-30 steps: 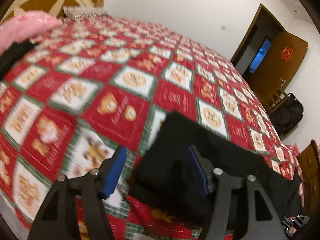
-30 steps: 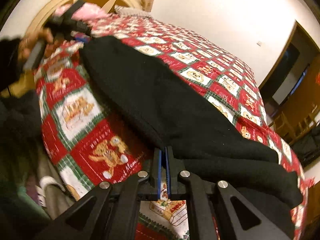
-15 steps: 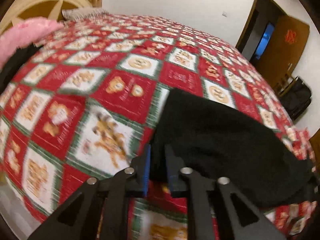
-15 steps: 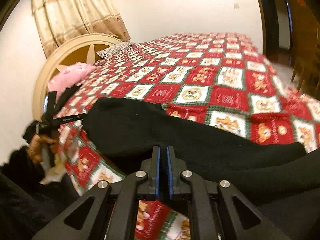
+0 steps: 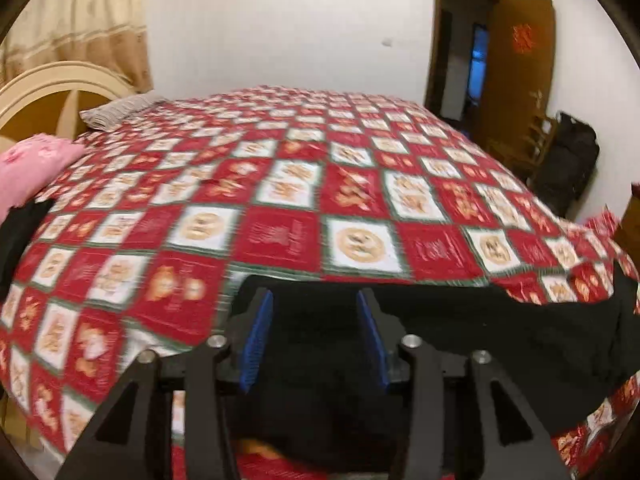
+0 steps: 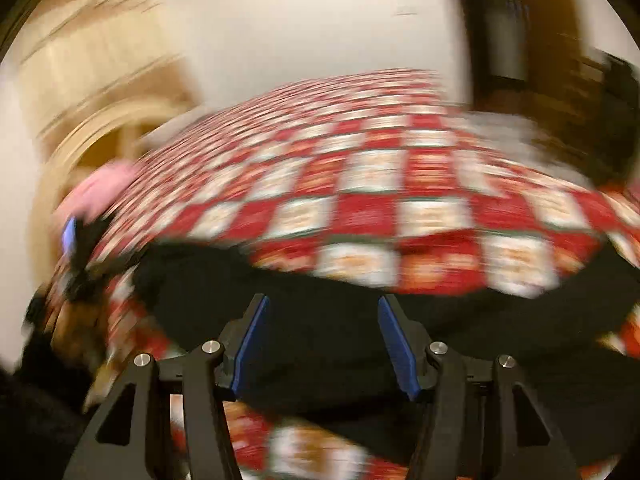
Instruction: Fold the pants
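Fingers: left gripper (image 5: 316, 336) and right gripper (image 6: 326, 342) both opening, roughly half apart, pads clear of cloth. Black pants (image 5: 500, 344) lie along lower frame on quilt (image 5: 280, 236). Advice: let cloth settle flat, then square edges.

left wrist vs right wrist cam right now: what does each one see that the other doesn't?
Left wrist only: a sharp picture with the striped pillow at the headboard, the open wooden door with its red decoration, and a dark bag on the floor.

Right wrist only: the left tool at the bed's left edge, heavily blurred.

Both: the black pants lying on the red checked bedspread, the pink pillow, curtain and white wall. The right tool is opening over the pants, as is the left; neither set of pads presses the cloth.
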Tool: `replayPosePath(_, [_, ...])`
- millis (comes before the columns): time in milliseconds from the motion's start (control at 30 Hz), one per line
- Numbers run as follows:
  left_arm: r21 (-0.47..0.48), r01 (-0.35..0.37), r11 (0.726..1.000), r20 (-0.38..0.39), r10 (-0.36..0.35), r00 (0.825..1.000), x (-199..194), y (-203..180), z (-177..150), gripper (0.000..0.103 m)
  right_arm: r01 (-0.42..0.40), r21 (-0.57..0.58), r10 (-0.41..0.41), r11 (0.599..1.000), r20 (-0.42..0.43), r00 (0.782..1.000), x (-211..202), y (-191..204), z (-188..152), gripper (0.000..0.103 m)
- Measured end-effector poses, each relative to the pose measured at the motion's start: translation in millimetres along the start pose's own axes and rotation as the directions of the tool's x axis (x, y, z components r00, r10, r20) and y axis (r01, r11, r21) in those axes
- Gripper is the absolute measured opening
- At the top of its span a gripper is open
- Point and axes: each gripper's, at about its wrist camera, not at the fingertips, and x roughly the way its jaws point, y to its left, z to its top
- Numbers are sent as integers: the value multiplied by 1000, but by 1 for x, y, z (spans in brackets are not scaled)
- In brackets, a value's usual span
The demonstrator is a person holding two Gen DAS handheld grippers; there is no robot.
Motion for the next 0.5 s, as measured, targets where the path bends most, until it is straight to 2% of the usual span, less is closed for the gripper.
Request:
replayPosePath(67, [-8, 39, 999, -55, -39, 998, 16, -8, -5, 51, 131, 152, -139, 980, 46, 989, -18, -46, 6, 58])
replayPosePath(133, [-17, 43, 999, -108, -45, 993, 32, -11, -12, 51, 211, 294, -242, 932, 72, 968, -33, -93, 12, 58])
replayPosePath(167, [-25, 31, 999, -136, -34, 990, 40, -10, -19, 51, 256, 349, -291, 901, 49, 955, -35, -116, 19, 58])
replayPosePath(200, [-37, 22, 999, -161, -28, 987, 47, -8, -24, 51, 289, 380, -319, 879, 18, 948, -31, -133, 26, 58])
replayPosePath(233, [-43, 21, 999, -145, -27, 989, 46, -7, -28, 52, 305, 405, -327, 862, -16, 945, -23, -150, 32, 58])
replayPosePath(333, [-12, 2, 1000, -128, -3, 992, 41, -17, -31, 56, 347, 410, -333, 843, -109, 937, 18, -175, 50, 58])
replayPosePath(400, [-8, -7, 1000, -130, 6, 992, 40, -19, -31, 57, 411, 414, -373, 812, -173, 912, 44, -188, 57, 58])
replayPosePath(467, [-11, -12, 1000, -133, 10, 991, 40, -19, -32, 58, 513, 423, -450, 747, -247, 858, 64, -201, 54, 58])
replayPosePath(500, [-11, -13, 1000, -137, 11, 991, 41, -19, -31, 58, 535, 423, -464, 731, -267, 845, 68, -202, 51, 58])
